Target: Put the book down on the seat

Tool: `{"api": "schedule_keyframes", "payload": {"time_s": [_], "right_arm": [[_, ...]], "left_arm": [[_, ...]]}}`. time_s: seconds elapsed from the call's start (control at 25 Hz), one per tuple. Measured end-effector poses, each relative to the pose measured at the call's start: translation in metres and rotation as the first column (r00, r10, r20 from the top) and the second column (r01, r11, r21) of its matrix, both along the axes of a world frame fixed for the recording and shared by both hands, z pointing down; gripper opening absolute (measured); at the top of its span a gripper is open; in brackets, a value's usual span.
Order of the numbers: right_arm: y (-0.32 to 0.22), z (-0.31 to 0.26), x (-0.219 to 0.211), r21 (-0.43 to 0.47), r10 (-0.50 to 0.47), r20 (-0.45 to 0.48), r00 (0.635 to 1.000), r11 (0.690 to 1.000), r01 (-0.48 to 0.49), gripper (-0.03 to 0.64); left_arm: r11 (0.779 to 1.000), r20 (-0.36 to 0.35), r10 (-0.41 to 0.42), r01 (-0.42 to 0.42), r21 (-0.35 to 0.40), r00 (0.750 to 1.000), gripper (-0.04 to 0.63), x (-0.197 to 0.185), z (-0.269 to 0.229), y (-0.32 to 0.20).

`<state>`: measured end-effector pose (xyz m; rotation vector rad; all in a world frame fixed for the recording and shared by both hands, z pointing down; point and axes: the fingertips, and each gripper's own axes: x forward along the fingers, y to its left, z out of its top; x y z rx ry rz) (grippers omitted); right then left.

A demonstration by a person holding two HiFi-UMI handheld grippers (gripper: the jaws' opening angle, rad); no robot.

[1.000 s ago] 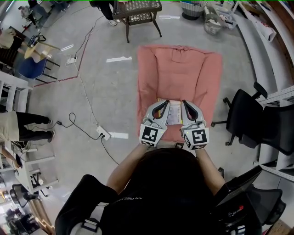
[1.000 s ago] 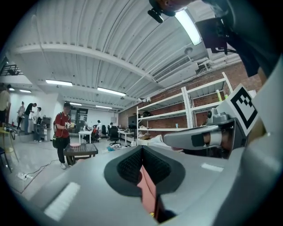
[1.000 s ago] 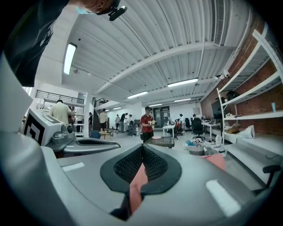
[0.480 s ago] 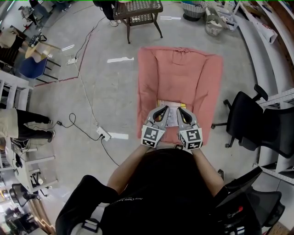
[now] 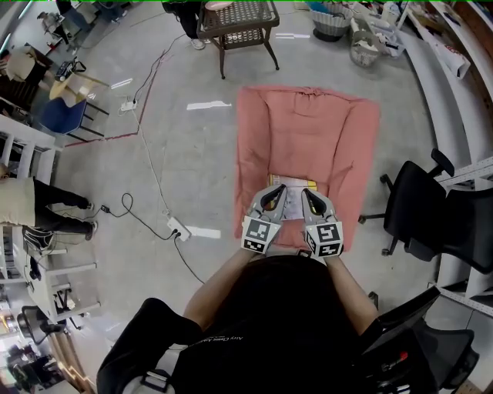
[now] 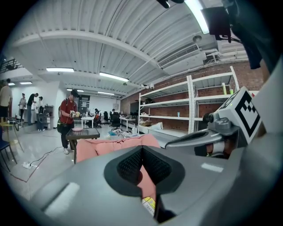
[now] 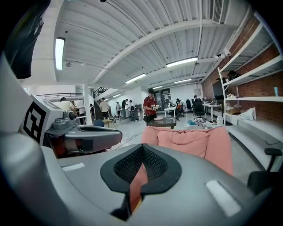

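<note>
A thin book [image 5: 293, 185] with a pale cover and a yellow edge lies low over the seat of the pink armchair [image 5: 308, 131], near its front. My left gripper [image 5: 273, 196] is shut on the book's left side and my right gripper [image 5: 308, 197] is shut on its right side. In the left gripper view the jaws [image 6: 142, 154] meet, with a sliver of the yellow-printed book [image 6: 149, 204] below them. In the right gripper view the book's reddish edge [image 7: 138, 183] runs between the closed jaws [image 7: 142, 152]. Whether the book rests on the cushion cannot be told.
A dark wicker side table [image 5: 235, 19] stands beyond the armchair. A black office chair [image 5: 420, 208] is at the right, beside shelving. Cables and a power strip [image 5: 177, 227] cross the floor at the left, where a person [image 5: 31, 204] stands.
Both grippers have sunk together with the book toward the seat. They have drawn closer to the seat's front edge. The jaws stay shut.
</note>
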<state>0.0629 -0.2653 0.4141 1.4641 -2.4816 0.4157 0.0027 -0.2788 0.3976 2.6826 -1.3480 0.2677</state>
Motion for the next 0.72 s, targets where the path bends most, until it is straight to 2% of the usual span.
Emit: {"api": "schedule_keyframes", "payload": {"time_s": [0.4, 0.72], "right_arm": [[0.003, 0.005, 0.017, -0.018, 0.0, 0.017, 1.0, 1.0, 0.0, 0.009], [0.03, 0.023, 0.049, -0.08, -0.007, 0.042, 0.999, 0.997, 0.011, 0.009]], "left_arm": [[0.999, 0.034, -0.04, 0.04, -0.016, 0.999, 0.001, -0.002, 0.006, -0.005], [0.996, 0.088, -0.017, 0.024, -0.083, 0.996, 0.002, 0.032, 0.031, 0.032]]}}
